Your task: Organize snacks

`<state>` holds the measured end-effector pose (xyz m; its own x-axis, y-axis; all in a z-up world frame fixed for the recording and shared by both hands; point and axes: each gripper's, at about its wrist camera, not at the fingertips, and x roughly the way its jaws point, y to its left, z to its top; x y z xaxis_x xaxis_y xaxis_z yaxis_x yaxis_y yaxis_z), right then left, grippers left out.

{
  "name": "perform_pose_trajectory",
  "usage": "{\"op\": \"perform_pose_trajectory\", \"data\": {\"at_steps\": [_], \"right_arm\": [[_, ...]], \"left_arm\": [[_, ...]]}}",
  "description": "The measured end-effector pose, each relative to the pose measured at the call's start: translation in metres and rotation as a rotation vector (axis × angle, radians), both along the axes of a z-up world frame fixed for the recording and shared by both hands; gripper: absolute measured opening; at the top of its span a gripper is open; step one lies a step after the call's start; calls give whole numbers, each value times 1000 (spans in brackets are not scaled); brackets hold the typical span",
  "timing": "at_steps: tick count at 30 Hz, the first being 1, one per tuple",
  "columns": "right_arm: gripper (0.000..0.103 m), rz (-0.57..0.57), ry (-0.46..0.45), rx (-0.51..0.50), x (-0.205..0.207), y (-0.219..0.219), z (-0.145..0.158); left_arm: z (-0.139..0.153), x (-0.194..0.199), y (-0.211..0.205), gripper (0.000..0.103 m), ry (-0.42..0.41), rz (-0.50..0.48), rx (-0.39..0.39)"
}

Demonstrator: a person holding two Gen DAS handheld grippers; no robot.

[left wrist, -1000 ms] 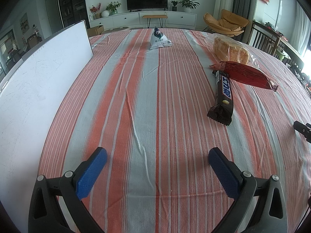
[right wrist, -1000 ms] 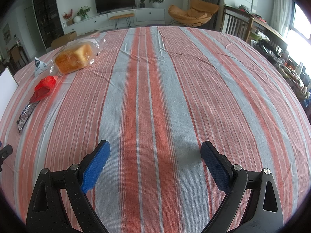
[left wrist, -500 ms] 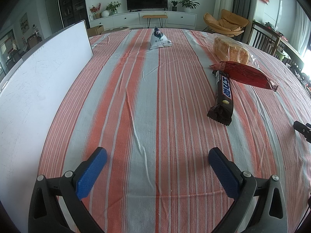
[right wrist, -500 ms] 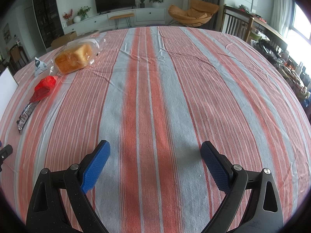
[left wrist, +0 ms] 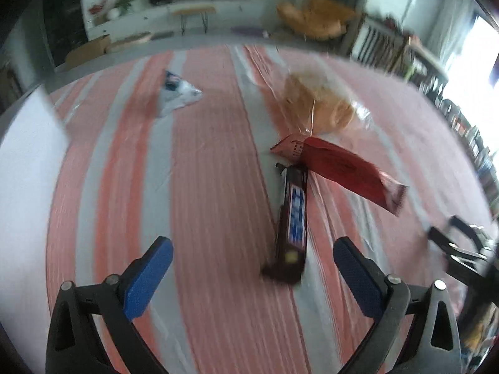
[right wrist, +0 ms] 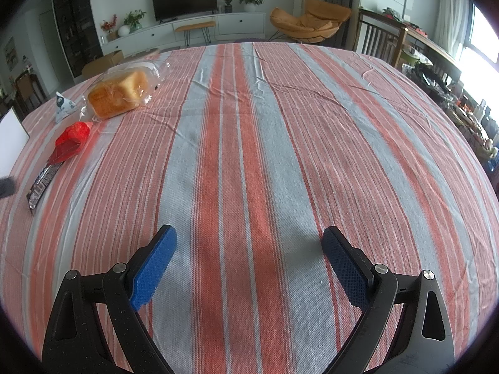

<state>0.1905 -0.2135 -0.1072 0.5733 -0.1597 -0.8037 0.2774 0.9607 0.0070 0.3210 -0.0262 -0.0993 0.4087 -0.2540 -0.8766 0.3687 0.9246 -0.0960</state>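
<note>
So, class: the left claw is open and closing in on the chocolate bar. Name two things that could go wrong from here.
1. The chocolate bar has its far end tucked against the red snack packet; dragging the bar could pull the packet along.
2. The left wrist view is motion-blurred, suggesting a fast move. The open left claw could overshoot and knock the bar, since the bar lies nearer its right finger.

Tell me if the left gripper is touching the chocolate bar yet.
Apart. The left wrist view shows the open left gripper with striped cloth between each fingertip and the chocolate bar.
</note>
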Motion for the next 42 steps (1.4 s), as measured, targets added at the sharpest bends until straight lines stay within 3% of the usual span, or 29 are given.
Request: {"op": "perform_pose_trajectory", "data": {"at_steps": [3, 4, 6, 9, 14, 18, 20, 21, 22, 25, 27, 30, 33, 35, 36, 38, 39, 42], "right_arm": [[97, 0, 0, 0, 0, 0, 0], [97, 0, 0, 0, 0, 0, 0], [97, 0, 0, 0, 0, 0, 0], [97, 0, 0, 0, 0, 0, 0], [97, 0, 0, 0, 0, 0, 0], [97, 0, 0, 0, 2, -3, -1], [97, 0, 0, 0, 2, -3, -1], [97, 0, 0, 0, 2, -3, -1], [97, 0, 0, 0, 2, -3, -1], [97, -6, 0, 0, 1, -2, -1], [97, -6, 0, 1, 1, -2, -1], [97, -11, 0, 4, 2, -2, -1], [98, 8, 26, 16, 18, -6, 2], [95, 22, 0, 105, 29, -13, 15], [95, 46, -68, 167, 32, -13, 30], [96, 158, -164, 219, 45, 4, 66], [96, 228, -160, 210, 56, 19, 79], [96, 432, -24, 98, 97, 79, 89]], "left_arm": [[-14, 15, -23, 71, 12, -17, 68], [-14, 15, -27, 46, -14, -22, 78], [-11, 13, -27, 17, -10, -29, 27], [-6, 1, -6, 17, 9, 28, -36], [-9, -49, 49, 17, 7, 72, -13], [-10, -77, 82, 26, -47, 106, -23], [-13, -79, 89, 41, -67, 112, -68], [-14, -79, 90, 54, -77, 109, -83], [-16, -79, 87, 64, -90, 106, -74], [-21, -76, 75, 79, -152, 93, 51], [-25, -79, 77, 86, -182, 117, 44], [-26, -77, 81, 88, -179, 135, 31], [-28, -73, 78, 101, -164, 114, 41], [-29, -72, 77, 103, -159, 106, 43], [-29, -71, 77, 103, -158, 107, 40], [-28, -72, 78, 103, -158, 107, 39], [-29, -72, 78, 103, -158, 107, 39], [-29, -72, 78, 103, -158, 107, 39]]}}
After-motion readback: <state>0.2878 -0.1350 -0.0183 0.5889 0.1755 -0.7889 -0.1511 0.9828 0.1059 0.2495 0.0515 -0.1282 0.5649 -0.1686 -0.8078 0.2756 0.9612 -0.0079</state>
